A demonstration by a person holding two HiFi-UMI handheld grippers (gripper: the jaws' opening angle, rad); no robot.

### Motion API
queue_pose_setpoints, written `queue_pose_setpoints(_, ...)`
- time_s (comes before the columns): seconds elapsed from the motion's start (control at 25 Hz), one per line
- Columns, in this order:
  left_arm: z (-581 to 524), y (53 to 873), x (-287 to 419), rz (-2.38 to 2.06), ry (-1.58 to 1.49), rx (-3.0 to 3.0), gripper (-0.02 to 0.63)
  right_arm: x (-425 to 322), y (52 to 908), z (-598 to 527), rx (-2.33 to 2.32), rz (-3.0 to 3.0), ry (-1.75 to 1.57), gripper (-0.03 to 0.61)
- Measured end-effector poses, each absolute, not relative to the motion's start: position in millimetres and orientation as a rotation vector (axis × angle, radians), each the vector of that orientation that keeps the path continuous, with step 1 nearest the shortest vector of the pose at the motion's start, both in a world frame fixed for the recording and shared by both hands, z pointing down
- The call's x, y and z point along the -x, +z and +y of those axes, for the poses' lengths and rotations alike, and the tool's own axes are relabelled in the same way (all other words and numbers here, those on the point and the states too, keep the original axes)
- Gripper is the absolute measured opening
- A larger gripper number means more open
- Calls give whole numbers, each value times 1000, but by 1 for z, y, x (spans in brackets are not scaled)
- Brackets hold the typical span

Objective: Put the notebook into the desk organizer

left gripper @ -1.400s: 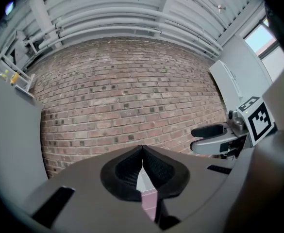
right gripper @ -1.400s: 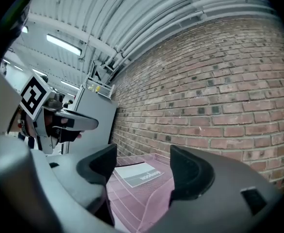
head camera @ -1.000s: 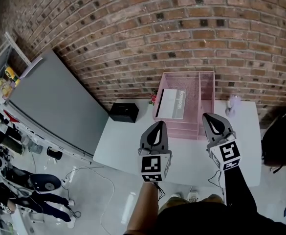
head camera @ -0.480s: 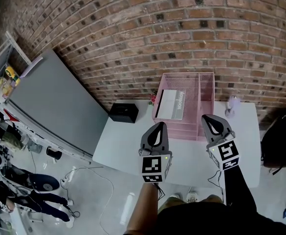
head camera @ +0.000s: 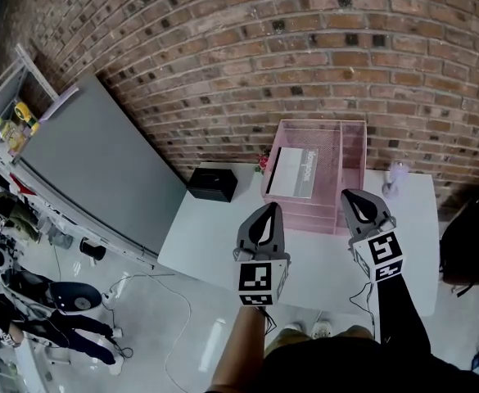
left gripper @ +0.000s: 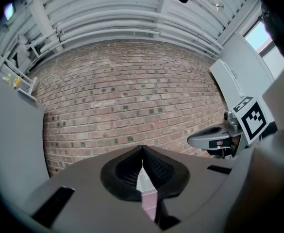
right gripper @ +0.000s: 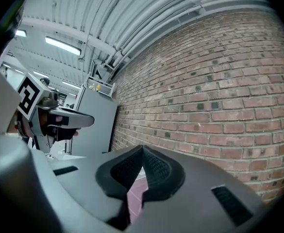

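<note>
Two grippers are held level above the table's near edge, the left gripper and the right gripper. Each has its jaws closed tip to tip, with nothing between them. Beyond them, at the far edge against the brick wall, stands the pink mesh organizer. The notebook rests inside its wider left compartment. A black box sits at the far left corner.

The left tongs and the right tongs are grey shells with black bumpy pads inside. Each has a white cube with black square marks. One arm wears a black sleeve.
</note>
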State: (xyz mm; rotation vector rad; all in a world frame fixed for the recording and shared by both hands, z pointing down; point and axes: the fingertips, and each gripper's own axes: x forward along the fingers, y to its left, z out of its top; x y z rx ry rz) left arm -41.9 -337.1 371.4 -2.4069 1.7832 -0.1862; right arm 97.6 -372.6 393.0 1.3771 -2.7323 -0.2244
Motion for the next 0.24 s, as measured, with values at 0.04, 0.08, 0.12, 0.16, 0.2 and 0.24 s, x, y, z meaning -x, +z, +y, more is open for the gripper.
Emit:
queue_pose_setpoints(0.04,-337,371,42,1783,-186,2404,15,-97,393,-373,-1375,-2732,-224,23)
queue_pose_setpoints(0.08,-337,371,42,1784,-189,2404,15,-97,394,-373,-1374,-2731,-222,23)
queue_pose_setpoints(0.12,-336,373,42,1785,-192,2406,15,-97,395,-373,-1374,-2731,-218,23)
queue_pose_setpoints(0.16,-336,374,42,1785,-196,2408,15,-96,396,-372,-1372,-2731,-214,23)
queue_pose_setpoints(0.2,-335,375,42,1786,-199,2410,15,-96,397,-372,-1370,-2731,-211,23)
queue_pose_setpoints(0.24,-335,377,42,1787,-202,2412,15,-95,398,-371,-1367,-2732,-207,23)
